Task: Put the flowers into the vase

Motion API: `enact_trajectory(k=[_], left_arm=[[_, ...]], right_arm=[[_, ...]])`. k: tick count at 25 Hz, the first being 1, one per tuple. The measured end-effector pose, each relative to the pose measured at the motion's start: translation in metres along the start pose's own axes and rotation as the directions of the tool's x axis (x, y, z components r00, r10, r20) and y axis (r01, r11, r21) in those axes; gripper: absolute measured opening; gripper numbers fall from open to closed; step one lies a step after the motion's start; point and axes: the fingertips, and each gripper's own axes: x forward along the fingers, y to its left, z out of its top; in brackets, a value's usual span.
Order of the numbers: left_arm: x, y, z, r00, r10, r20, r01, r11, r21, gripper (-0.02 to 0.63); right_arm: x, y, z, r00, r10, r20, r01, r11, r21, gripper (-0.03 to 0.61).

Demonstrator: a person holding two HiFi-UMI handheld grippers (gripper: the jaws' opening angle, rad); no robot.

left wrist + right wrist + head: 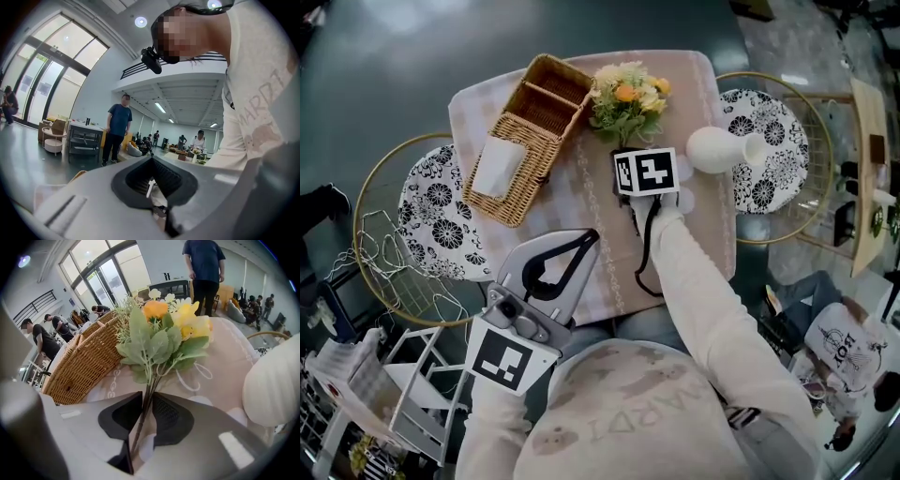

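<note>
- Status: early. Nothing in the vase (722, 150) yet, pickup step only.
- Location of bouquet (628, 98) (yellow, orange and cream blooms, green leaves): far middle of the table, on the pink tablecloth (591, 192), just right of the wicker basket (530, 131). Blooms far, stems (143, 413) near.
- State of right gripper (146, 397): points steeply down at the stems. Jaws nearly together, stem bundle running through the narrow gap, pads against it on both sides going by the right gripper view. Counts as clamped on the bouquet, firmness unproven.
- No lift visible: in the head view, looks to rest on the cloth.
- Vase details: white, bulbous, narrow neck. Sits just right of the right gripper, near the bouquet but apart from it. Looks tipped on its side with the neck to the right; cannot confirm from this steep angle.
- State of left gripper (589, 236): near left, over the near table edge, well apart from bouquet and vase. Jaws together, nothing between them.
- Left to do: lift bouquet, turn stems down, carry right to the vase mouth, feed stems in, let go.
- With the vase truly on its side, probably a job for the left gripper first: stand it up or steady it.
- Risks, as a judgement: thin stems, could swivel in the pads under the heavy bloom end. Narrow neck, little margin for several stems at once.
</note>
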Motion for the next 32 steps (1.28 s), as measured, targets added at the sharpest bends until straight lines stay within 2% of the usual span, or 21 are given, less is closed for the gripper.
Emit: enact_trajectory(k=[6, 12, 17, 24, 32], left_arm=[[-0.004, 0.000, 0.003, 1.000, 0.005, 0.007, -0.005, 1.000, 0.002, 0.000], [-0.005, -0.007, 0.010, 1.000, -0.005, 0.013, 0.005, 1.000, 0.018, 0.000], [-0.004, -0.022, 0.023, 0.999, -0.032, 0.035, 0.030, 0.999, 0.044, 0.000], [-0.008, -0.044, 0.038, 0.996, -0.068, 0.054, 0.063, 0.995, 0.077, 0.000], [-0.019, -0.078, 0.046, 0.990, -0.121, 0.073, 0.112, 0.987, 0.112, 0.000]], right_arm=[[-0.006, -0.003, 0.005, 0.999, 0.021, 0.040, -0.025, 0.992, 0.120, 0.058], [-0.037, -0.001, 0.026, 0.985, 0.002, 0.173, -0.021, 0.994, 0.106, 0.055], [-0.075, 0.006, 0.045, 0.956, 0.019, 0.292, -0.043, 0.996, 0.077, 0.055], [-0.143, 0.030, 0.069, 0.872, 0.091, 0.481, -0.106, 0.994, 0.003, 0.055], [-0.237, 0.051, 0.069, 0.734, 0.146, 0.663, -0.127, 0.989, -0.078, 0.055]])
